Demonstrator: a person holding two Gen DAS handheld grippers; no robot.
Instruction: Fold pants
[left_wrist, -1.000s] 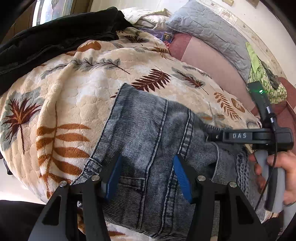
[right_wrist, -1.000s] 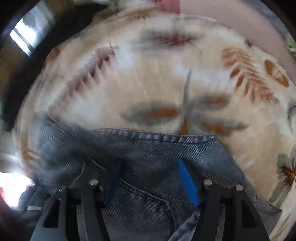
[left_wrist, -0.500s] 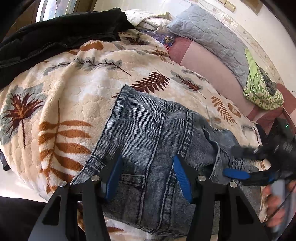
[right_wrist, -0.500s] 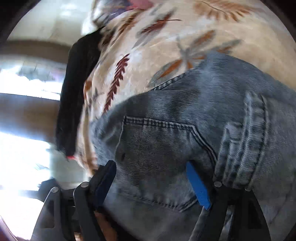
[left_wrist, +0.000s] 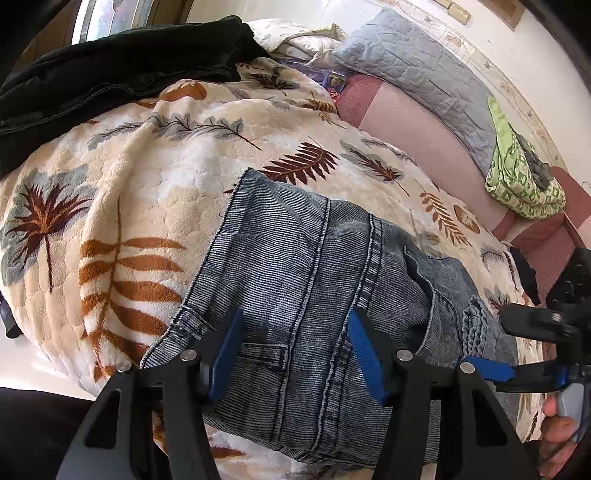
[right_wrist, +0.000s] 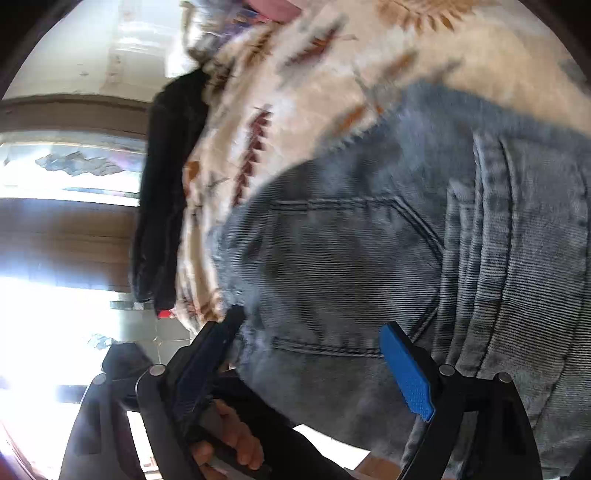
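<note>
On leaf-print blanket (left_wrist: 155, 177): folded jeans (left_wrist: 306, 266); left hand-held gripper (left_wrist: 291, 350) part-spread above, unheld; right hand-held gripper (right_wrist: 317, 354) opening, gripping nothing.

Blanket (left_wrist: 155, 177) bare left of jeans (left_wrist: 295, 266); black garment (left_wrist: 110, 70) blocks far edge

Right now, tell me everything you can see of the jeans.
The jeans are faded blue-grey denim with dark double seams, a stitched back pocket, a belt loop and a waistband. They lie folded into a compact bundle on the leaf-print blanket, near its front edge. The left gripper straddles them with blue pads apart. The right gripper is opening over the pocket area, not clamping.
</note>
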